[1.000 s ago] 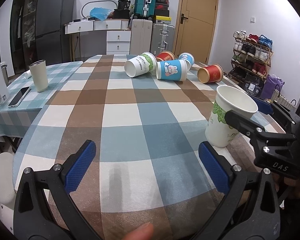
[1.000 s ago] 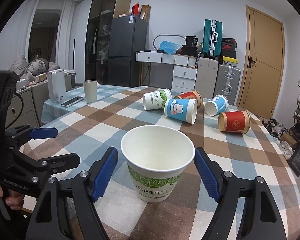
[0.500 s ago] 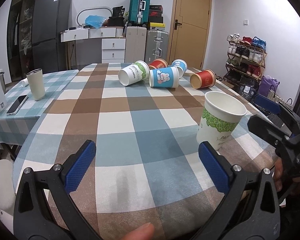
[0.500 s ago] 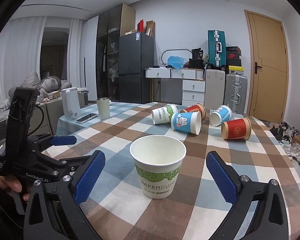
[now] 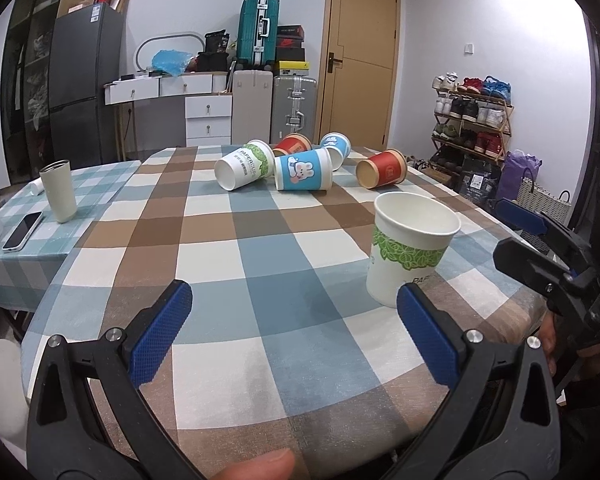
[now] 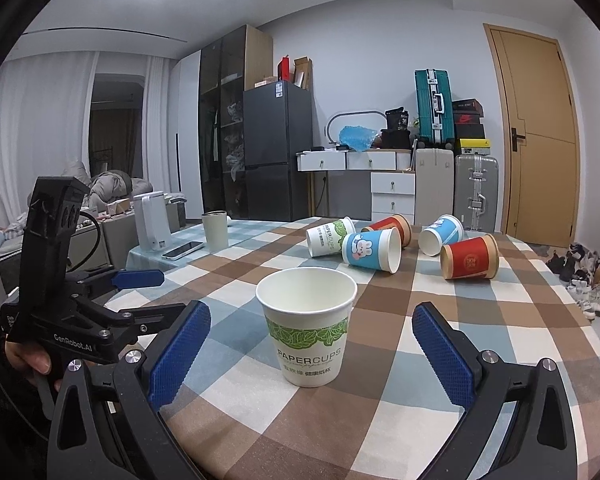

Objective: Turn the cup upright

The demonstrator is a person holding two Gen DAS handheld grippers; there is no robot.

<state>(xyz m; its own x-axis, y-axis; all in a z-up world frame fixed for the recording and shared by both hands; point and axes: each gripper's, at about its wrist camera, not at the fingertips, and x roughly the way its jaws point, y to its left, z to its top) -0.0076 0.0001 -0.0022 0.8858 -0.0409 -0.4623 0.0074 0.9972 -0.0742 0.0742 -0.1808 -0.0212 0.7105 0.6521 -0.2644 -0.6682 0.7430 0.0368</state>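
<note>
A white paper cup with a green leaf band (image 6: 307,328) stands upright on the checked table; it also shows in the left wrist view (image 5: 410,250). My right gripper (image 6: 308,354) is open, its blue pads on either side of the cup and a little nearer me, not touching it. My left gripper (image 5: 294,334) is open and empty over the table's near part, left of the cup. Several cups lie on their sides at the far end: a white and green one (image 5: 244,165), a blue rabbit one (image 5: 303,170) and a red one (image 5: 381,168).
A cream tumbler (image 5: 59,191) and a phone (image 5: 23,230) are on the left side table, with a white kettle (image 6: 153,221) behind. The table's (image 5: 260,264) edge runs close on the right. A shoe rack (image 5: 471,120) stands beyond it.
My right gripper let go of the upright cup, opened wider and drew back from it. The left gripper stayed open and shifted only slightly.
</note>
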